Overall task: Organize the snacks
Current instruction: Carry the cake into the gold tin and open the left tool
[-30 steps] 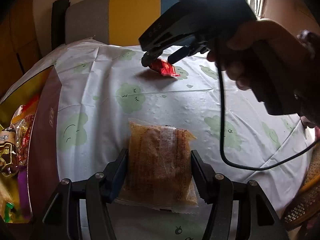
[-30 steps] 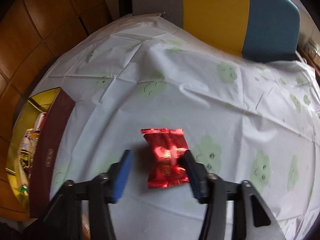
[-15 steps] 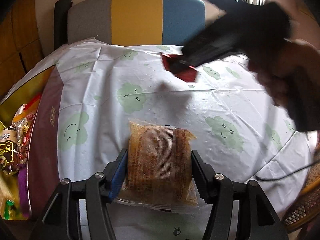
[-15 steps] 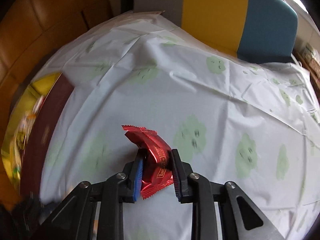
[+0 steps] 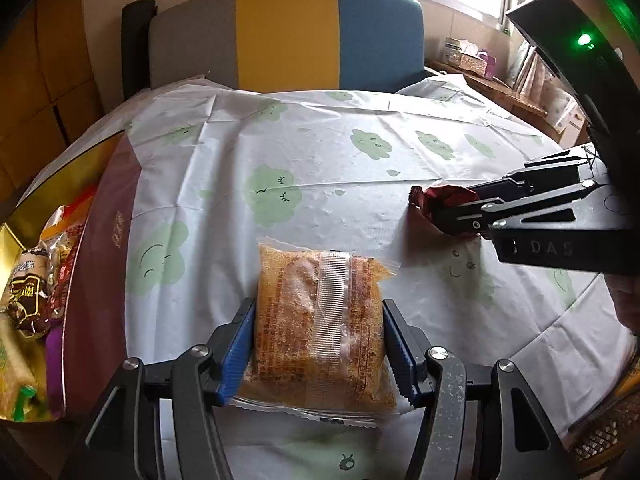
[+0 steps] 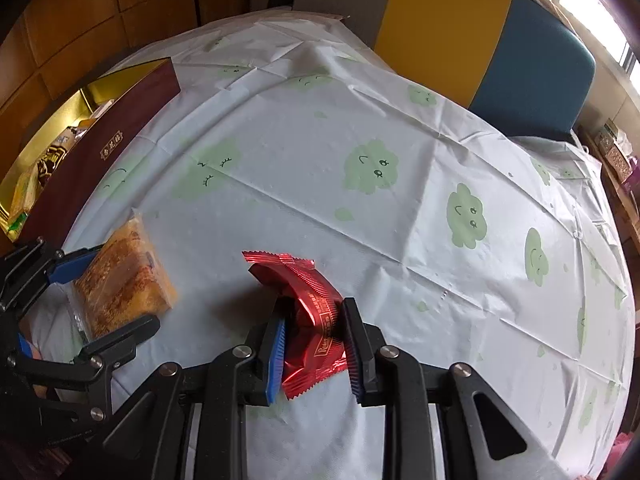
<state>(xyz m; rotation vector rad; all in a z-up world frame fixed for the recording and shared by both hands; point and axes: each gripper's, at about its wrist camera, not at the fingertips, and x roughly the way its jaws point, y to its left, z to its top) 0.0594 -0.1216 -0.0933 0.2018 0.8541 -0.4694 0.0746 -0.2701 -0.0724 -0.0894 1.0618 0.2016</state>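
A round table in a cloud-print tablecloth [image 5: 320,152] fronts a striped sofa [image 5: 288,36]. At its left edge sits a maroon snack box [image 6: 100,136]. The left gripper [image 5: 320,344] clamps an orange cake packet [image 5: 320,320]; the right gripper [image 6: 314,344] pinches a red foil snack [image 6: 308,312].

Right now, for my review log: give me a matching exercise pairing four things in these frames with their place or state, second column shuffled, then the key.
Column 1:
1. red foil packet
2. orange snack pack
3. maroon box
4. chair

Column 2:
A. between the left gripper fingers
B. behind the table, striped backrest
C. clamped in the right gripper
D. at the table's left edge, snacks inside

Pairs: 1-C, 2-A, 3-D, 4-B
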